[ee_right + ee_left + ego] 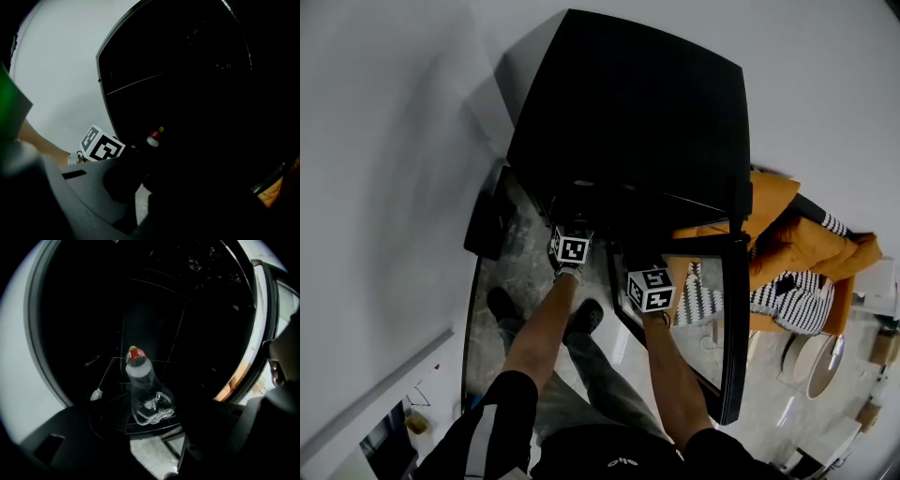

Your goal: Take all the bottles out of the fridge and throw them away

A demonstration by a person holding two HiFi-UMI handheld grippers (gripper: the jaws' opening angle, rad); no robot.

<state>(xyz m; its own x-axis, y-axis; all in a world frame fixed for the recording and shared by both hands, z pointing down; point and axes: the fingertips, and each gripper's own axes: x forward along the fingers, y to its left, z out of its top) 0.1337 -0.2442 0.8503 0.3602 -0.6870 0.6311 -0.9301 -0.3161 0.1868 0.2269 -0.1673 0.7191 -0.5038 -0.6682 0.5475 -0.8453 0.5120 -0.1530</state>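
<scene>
Reaching into the open fridge [628,103] is the step in hand: the person is leaning over it with both tools pushed towards its dark inside, and no bottle is out yet. The left gripper [157,430] is pointing down and in at a clear bottle [145,390] with a red band at its neck, which is standing upright on a dark ledge [117,420] low in the fridge. Its fingers are standing wide apart and holding nothing. The bottle is sitting just beyond them, in line with the gap, and I cannot tell whether either finger is touching it.

The right gripper [143,178] is hanging to the right of the left one, nearer the person, with its fingers pressed together and empty.

Next, the left fingers are probably needing to slide a little farther in around the bottle's body, close gently because the thin plastic looks likely to crumple, then lift it out.
</scene>
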